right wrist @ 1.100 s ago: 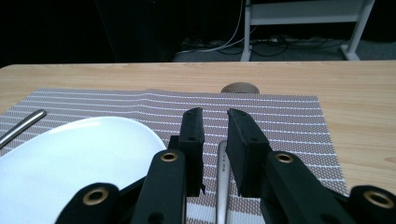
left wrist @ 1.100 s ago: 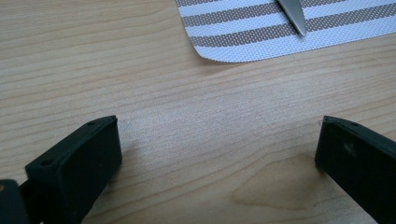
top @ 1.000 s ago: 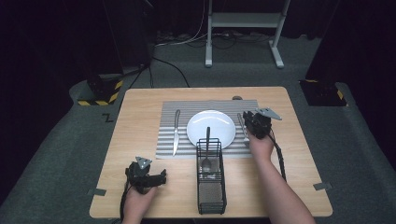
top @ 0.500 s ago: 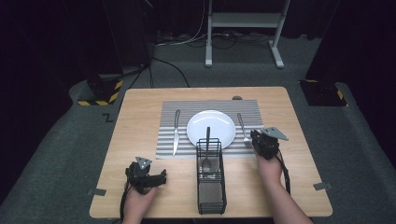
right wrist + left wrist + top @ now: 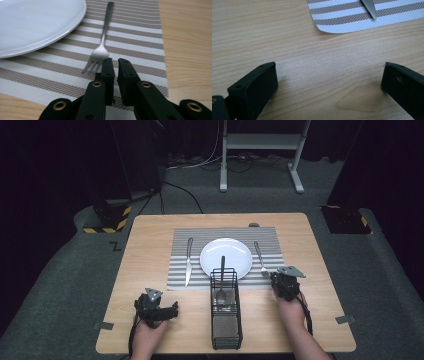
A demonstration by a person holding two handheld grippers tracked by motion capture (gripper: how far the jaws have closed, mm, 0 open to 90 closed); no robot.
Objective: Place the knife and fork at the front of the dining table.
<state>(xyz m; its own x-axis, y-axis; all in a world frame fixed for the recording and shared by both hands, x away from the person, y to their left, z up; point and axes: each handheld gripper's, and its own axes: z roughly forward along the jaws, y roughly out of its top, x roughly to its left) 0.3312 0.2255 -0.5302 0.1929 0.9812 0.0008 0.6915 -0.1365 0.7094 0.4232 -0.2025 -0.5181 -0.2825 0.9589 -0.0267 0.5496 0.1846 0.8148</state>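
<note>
Work: setting a place; the fork (image 5: 100,51) lies on the mat (image 5: 200,275), just right of the plate (image 5: 226,258).
Fork axis: lengthwise away from the person, tines nearest the right gripper (image 5: 114,65).
Right jaws: nearly clenched, a narrow gap between them, grasping nothing; tips just short of the tines, slightly to their right.
Left gripper (image 5: 172,309): jaws released wide over bare tabletop (image 5: 287,30), well apart from the fork.
Nearer hand: the right, by far.
Remaining: a spoon (image 5: 222,287) stands in the wire caddy (image 5: 226,320); likely the next piece.
High view: the whole layout, knife (image 5: 188,262) left of the plate.
Right gripper view: the jaws' gap and the tines up close.
</note>
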